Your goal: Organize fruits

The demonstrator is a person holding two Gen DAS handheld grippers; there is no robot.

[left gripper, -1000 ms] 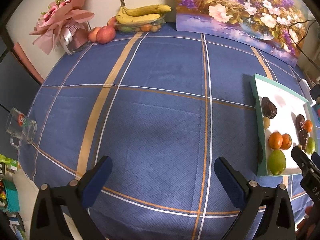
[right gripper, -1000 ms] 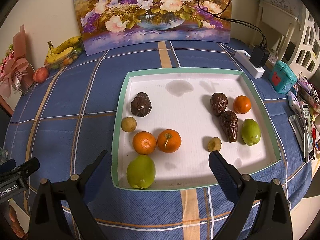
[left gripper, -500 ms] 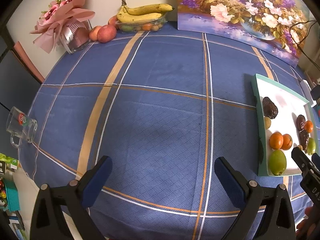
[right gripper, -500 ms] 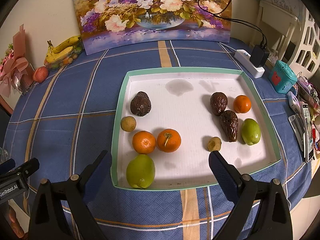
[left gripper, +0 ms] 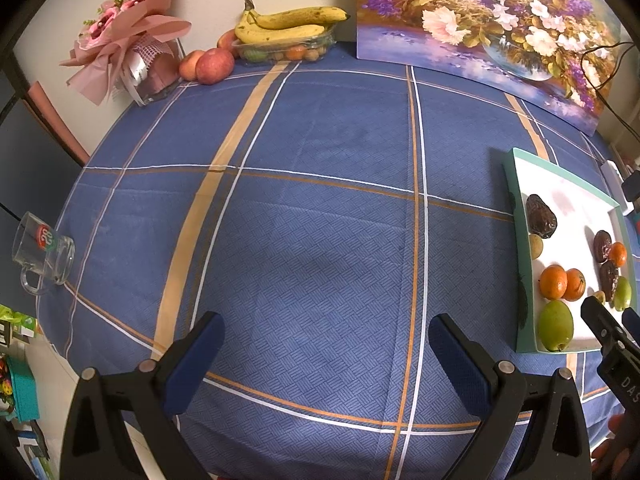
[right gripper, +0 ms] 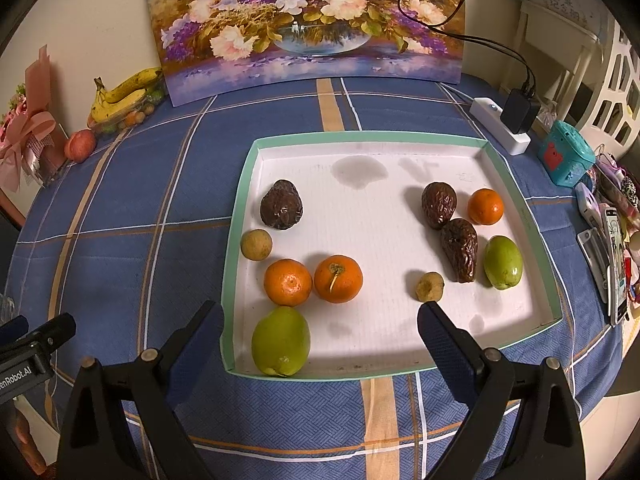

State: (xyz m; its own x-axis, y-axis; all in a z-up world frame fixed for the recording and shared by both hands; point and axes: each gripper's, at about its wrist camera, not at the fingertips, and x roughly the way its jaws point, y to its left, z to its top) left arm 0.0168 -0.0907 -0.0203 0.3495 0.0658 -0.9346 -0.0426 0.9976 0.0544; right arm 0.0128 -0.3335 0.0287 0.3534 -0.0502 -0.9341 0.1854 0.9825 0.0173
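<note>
Both grippers hang above the blue plaid tablecloth [left gripper: 320, 240] with nothing between their fingers. The right gripper [right gripper: 320, 332] has its jaws spread wide, poised over the near edge of the white tray [right gripper: 516, 200] with the teal rim. Inside the tray, on the left side, a green fruit [right gripper: 281, 341] sits in the near corner, just in front of two oranges [right gripper: 313, 280] that touch each other; a small tan fruit [right gripper: 256, 244] lies against the left wall, and a dark wrinkled fruit [right gripper: 281, 204] sits just beyond it. Over on the right side — two more dark wrinkled fruits [right gripper: 450, 226] touching, a third orange [right gripper: 485, 206] beside the far one, a second green fruit [right gripper: 503, 262] beside the near one, and another small tan fruit [right gripper: 429, 286] nearer the middle. The left gripper [left gripper: 324, 344] is equally wide open, over bare cloth well to the left of the tray. At the far edge — bananas [left gripper: 288, 24] on a clear container, apples [left gripper: 208, 65] beside it, a pink bouquet [left gripper: 124, 48], and a flower painting [right gripper: 312, 20] leaning on the wall. A glass mug [left gripper: 42, 252] lies tipped at the table's left edge.
</note>
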